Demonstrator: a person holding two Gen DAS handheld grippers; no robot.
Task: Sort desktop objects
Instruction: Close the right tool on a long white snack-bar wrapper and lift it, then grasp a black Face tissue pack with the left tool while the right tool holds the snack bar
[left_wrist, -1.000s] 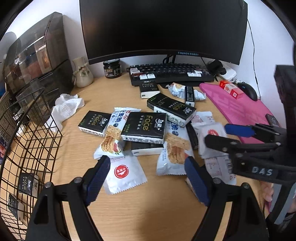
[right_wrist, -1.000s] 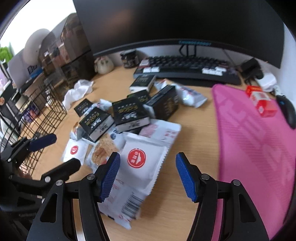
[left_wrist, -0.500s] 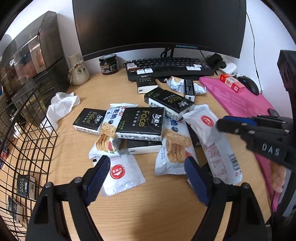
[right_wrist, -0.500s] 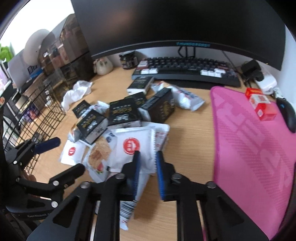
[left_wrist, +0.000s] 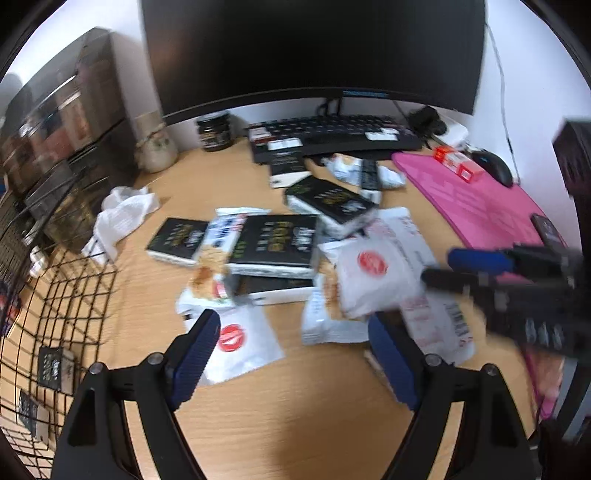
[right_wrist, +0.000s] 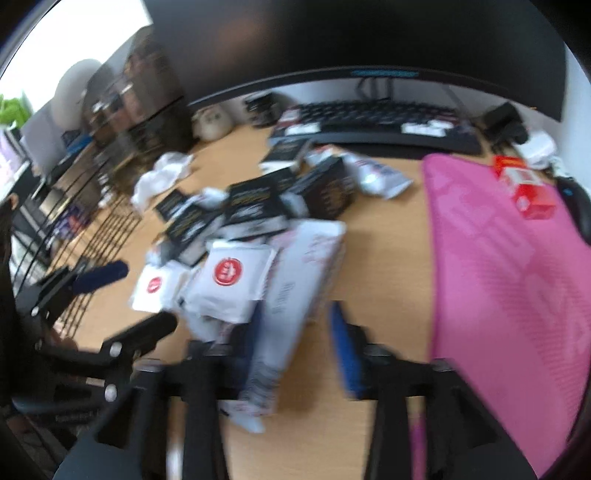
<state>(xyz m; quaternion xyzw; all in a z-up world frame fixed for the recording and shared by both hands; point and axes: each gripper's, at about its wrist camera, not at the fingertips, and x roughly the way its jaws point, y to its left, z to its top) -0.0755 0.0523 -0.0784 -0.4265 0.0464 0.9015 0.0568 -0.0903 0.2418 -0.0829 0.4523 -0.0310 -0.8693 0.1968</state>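
A: Left wrist view. What does my left gripper (left_wrist: 291, 349) show?

B: Its jaws stand wide apart with nothing between them, hovering over the table (left_wrist: 295, 417). Just ahead lies a white sachet with a red seal (left_wrist: 240, 341); one finger covers its near corner.

A: And my right gripper (right_wrist: 295, 343)?

B: Its jaws are opening. A long white packet (right_wrist: 295, 291) lies between them, its printed end partly hidden by the left finger. Motion blur makes it hard to say whether either pad touches it.

A: Where are the things to be sorted?

B: Heaped mid-table, ahead of both grippers: black boxes (left_wrist: 275, 240) with gold lettering, stacked and overlapping, snack packets (left_wrist: 218, 254) wedged among them, and a second red-sealed sachet (left_wrist: 373, 278) on top at the right. The lettering is too smeared to read.

A: What lies round the heap?

B: A wire basket (left_wrist: 55, 314) at the left, cut off by the frame edge, with small dark boxes inside. A crumpled tissue (left_wrist: 122, 216) beside it. A pink mat (left_wrist: 469, 206) at the right, bearing a red carton (left_wrist: 458, 166). Behind, a keyboard (left_wrist: 332, 136) under a monitor (left_wrist: 314, 51), whose top is out of frame.

A: And the right gripper seen from the left view?

B: Only a blurred dark shape with one blue pad (left_wrist: 480, 258).
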